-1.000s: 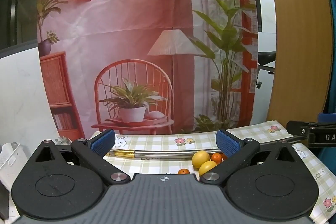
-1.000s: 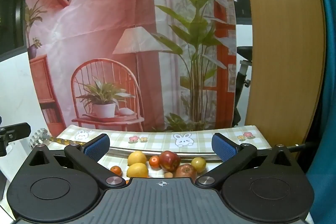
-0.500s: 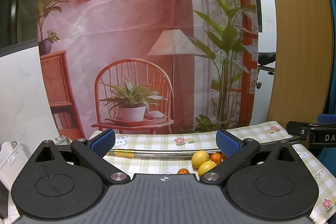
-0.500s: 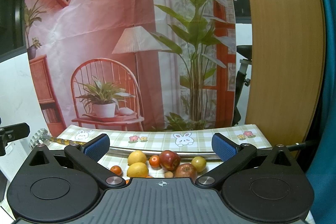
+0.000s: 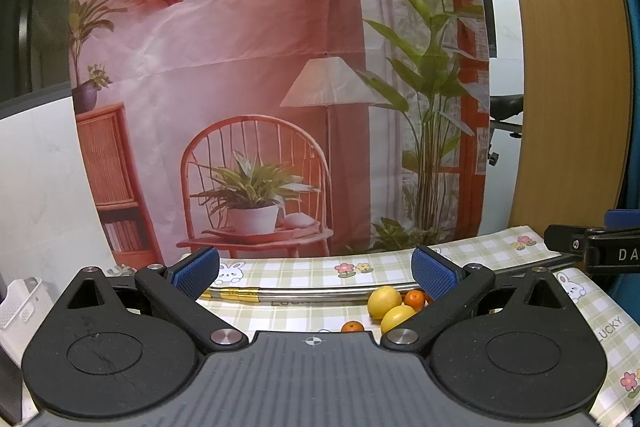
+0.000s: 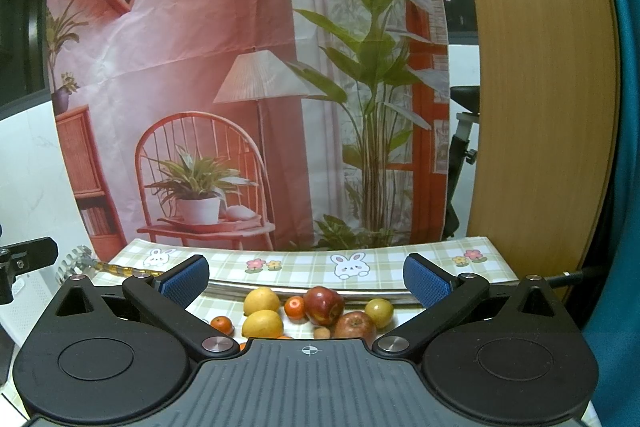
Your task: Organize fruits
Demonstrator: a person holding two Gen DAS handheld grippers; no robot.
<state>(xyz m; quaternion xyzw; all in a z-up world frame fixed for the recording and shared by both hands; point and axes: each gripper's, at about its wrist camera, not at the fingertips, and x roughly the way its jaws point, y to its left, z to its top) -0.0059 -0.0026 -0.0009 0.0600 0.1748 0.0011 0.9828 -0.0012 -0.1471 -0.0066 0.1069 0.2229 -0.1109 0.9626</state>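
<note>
Loose fruit lies on a checked tablecloth [image 6: 304, 265]. In the right wrist view I see two lemons [image 6: 262, 323], two red apples [image 6: 324, 305], small oranges [image 6: 295, 307] and a yellow-green fruit [image 6: 379, 311], low between the fingers. My right gripper [image 6: 306, 279] is open and empty, held above and short of them. In the left wrist view two lemons [image 5: 384, 301] and small oranges [image 5: 414, 299] lie by the right finger. My left gripper [image 5: 316, 269] is open and empty.
A metal rod [image 5: 304, 293] lies across the cloth behind the fruit. A printed backdrop [image 5: 280, 87] hangs at the table's far edge. A white basket [image 5: 20, 303] stands at the left. A wooden panel [image 6: 540, 87] stands at the right. The other gripper's body [image 5: 596, 251] shows at right.
</note>
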